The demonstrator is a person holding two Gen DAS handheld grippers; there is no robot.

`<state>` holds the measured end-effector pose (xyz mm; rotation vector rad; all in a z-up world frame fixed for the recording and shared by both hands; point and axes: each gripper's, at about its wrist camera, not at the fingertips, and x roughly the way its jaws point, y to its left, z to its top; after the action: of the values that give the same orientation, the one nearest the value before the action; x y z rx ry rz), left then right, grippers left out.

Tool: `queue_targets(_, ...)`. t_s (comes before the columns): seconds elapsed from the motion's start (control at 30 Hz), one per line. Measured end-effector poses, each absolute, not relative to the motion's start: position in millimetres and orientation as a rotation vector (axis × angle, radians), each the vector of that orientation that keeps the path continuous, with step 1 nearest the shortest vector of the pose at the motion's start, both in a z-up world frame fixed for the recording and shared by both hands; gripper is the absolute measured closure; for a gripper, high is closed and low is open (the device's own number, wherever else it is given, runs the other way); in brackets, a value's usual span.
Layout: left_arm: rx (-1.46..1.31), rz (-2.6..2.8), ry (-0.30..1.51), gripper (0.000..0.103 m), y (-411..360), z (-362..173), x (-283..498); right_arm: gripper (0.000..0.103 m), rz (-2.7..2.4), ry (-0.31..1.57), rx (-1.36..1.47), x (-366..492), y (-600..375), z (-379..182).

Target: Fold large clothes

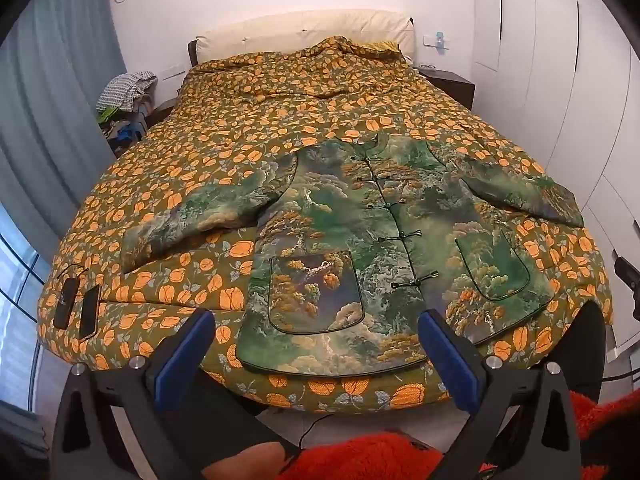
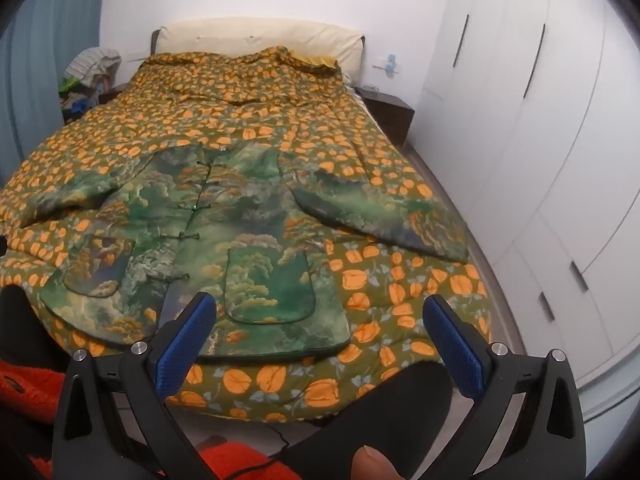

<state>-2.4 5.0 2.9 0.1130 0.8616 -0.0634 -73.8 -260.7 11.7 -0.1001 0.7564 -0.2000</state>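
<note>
A green padded jacket (image 1: 380, 236) with a landscape print, knot buttons and two patch pockets lies flat and face up on the bed, sleeves spread to both sides, hem toward me. The right wrist view shows the same jacket (image 2: 224, 232). My left gripper (image 1: 316, 320) hovers open above the hem near the jacket's left pocket, nothing between its blue pads. My right gripper (image 2: 320, 308) is open too, over the hem's right corner and the quilt beside it, and holds nothing.
The bed carries an olive quilt with orange leaves (image 1: 256, 128), a cream headboard (image 1: 304, 30) behind. Two dark flat devices (image 1: 78, 304) lie on the quilt's left front corner. White wardrobes (image 2: 540, 140) line the right side; a clothes pile (image 1: 128, 92) sits far left. Red fuzzy sleeve (image 1: 360, 456) below.
</note>
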Motion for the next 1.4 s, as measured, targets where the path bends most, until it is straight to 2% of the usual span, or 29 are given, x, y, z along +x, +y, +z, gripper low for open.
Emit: queue_targets(1.4, 0.135, -0.061, 0.862, 0.000, 6.2, -1.6, -3.6, 0.000, -0.198, 0.768, -0.099, -78.8, -256.5, 5.6)
